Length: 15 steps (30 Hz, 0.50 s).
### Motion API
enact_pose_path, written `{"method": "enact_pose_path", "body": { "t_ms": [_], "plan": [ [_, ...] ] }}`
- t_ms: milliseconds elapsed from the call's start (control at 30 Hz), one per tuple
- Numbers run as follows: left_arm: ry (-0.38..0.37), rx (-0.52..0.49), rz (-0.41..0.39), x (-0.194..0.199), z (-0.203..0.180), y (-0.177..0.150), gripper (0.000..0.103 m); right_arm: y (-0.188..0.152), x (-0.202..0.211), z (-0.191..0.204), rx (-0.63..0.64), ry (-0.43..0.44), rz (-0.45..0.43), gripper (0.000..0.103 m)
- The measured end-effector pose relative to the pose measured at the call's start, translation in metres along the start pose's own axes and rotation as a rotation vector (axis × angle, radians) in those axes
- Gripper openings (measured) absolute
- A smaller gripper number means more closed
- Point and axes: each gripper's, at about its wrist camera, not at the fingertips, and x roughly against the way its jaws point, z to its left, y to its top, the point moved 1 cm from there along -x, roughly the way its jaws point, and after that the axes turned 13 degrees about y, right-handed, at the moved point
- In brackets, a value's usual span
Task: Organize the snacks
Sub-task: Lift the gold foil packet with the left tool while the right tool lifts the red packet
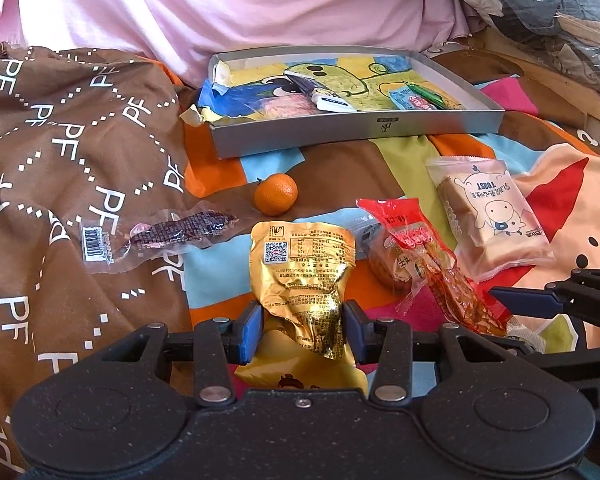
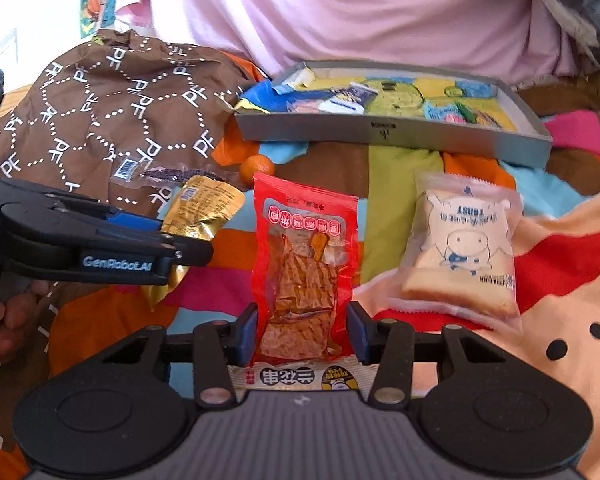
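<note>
Gold pouch [image 1: 304, 280] pinched in left fingers [image 1: 249, 332] — red packet [image 2: 304, 264] in right fingers [image 2: 246, 334].

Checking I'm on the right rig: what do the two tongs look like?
Both match: the left tongs and right tongs have black speckled plastic bodies, scissor-style linkages with silver rivets, and blue pads on the fingers. The right wrist view shows white "GenRobot.AI" lettering along the left one's side. No cables or sleeves visible.
</note>
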Motion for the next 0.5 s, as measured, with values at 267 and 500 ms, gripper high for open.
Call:
{"method": "enact_pose_path", "body": {
  "t_ms": [267, 500],
  "plan": [
    [0.005, 0.013, -0.014, 0.001, 0.002, 0.001, 0.045, 0.001, 0.006, 0.013, 0.081, -0.022, -0.035, 0.050],
    [0.021, 0.036, -0.051, 0.006, 0.005, 0.004, 0.045, 0.003, 0.012, 0.011, 0.092, -0.037, -0.071, 0.050]
  ]
}}
